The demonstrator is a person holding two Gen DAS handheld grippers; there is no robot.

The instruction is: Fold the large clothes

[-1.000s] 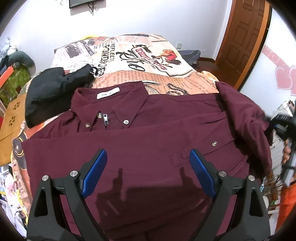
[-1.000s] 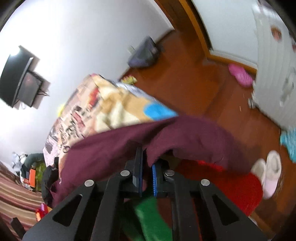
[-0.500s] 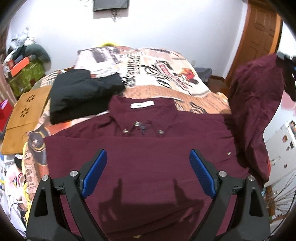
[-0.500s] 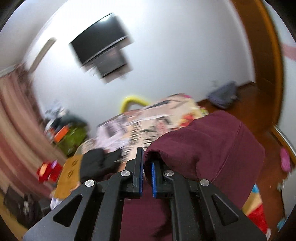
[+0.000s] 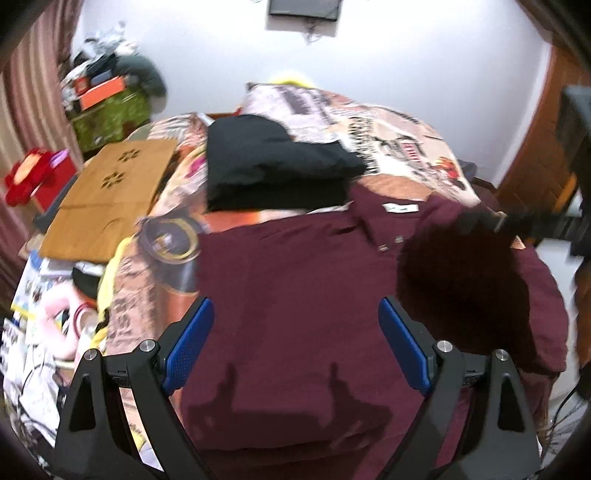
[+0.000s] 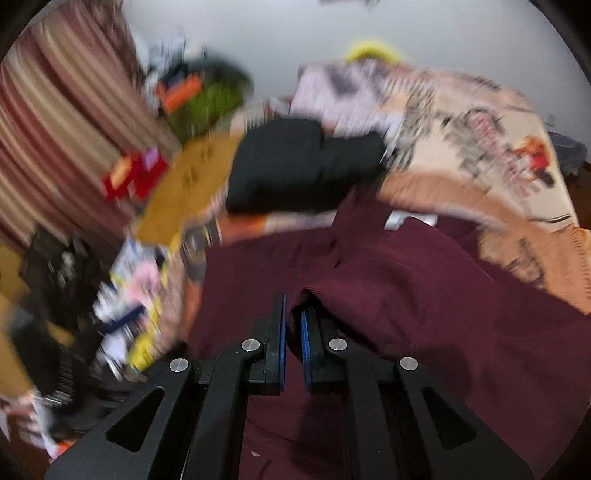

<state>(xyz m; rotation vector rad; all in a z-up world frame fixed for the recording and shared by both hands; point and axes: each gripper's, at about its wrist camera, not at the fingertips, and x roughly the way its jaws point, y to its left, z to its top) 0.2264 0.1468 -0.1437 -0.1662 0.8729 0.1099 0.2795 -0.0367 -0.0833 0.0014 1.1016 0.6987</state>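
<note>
Across the bed (image 5: 391, 122) with its printed cover lies the maroon shirt (image 5: 295, 280), below a folded black garment (image 5: 273, 166). Right gripper (image 6: 293, 339) pinches the shirt's sleeve over its body; left gripper (image 5: 295, 343) hovers spread wide.

One maroon shirt (image 5: 295, 288) spread across one bed (image 5: 399, 147) with a printed cover. One folded black garment (image 5: 273, 166) beside the collar. One tan perforated board (image 5: 107, 192). One red box (image 5: 37, 177). One wall-mounted television (image 5: 303, 9). Two grippers: left gripper (image 5: 295, 343), right gripper (image 6: 293, 343).
</note>
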